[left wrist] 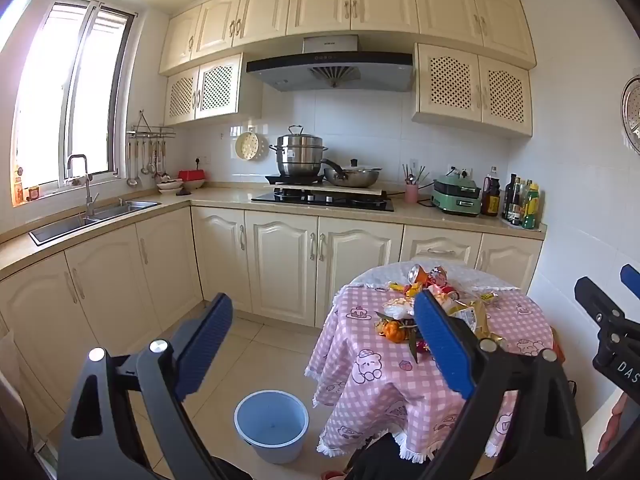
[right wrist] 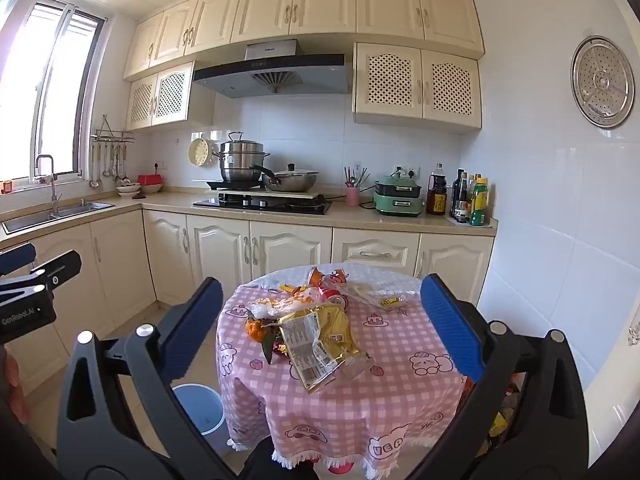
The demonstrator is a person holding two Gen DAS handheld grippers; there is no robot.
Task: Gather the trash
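Note:
A pile of trash (left wrist: 400, 306) lies on a round table with a pink checked cloth (left wrist: 360, 380). In the right wrist view the pile shows a yellow foil bag (right wrist: 320, 340), orange peel (right wrist: 256, 328), a crushed can (right wrist: 320, 276) and a clear wrapper (right wrist: 384, 298) on that cloth (right wrist: 380, 380). A light blue bin (left wrist: 272, 424) stands on the floor left of the table, half hidden in the right wrist view (right wrist: 200, 408). My left gripper (left wrist: 323, 300) hangs open, short of the table's left side. My right gripper (right wrist: 320, 282) is open too, facing the pile, with nothing between its fingers.
Cream cabinets and a counter (right wrist: 360, 216) run behind the table, with a hob (right wrist: 262, 204), pots and bottles (right wrist: 472, 200). A sink (left wrist: 92, 216) sits at the left under the window. A white tiled wall (right wrist: 560, 240) stands close to the table's right. Tiled floor lies around the bin.

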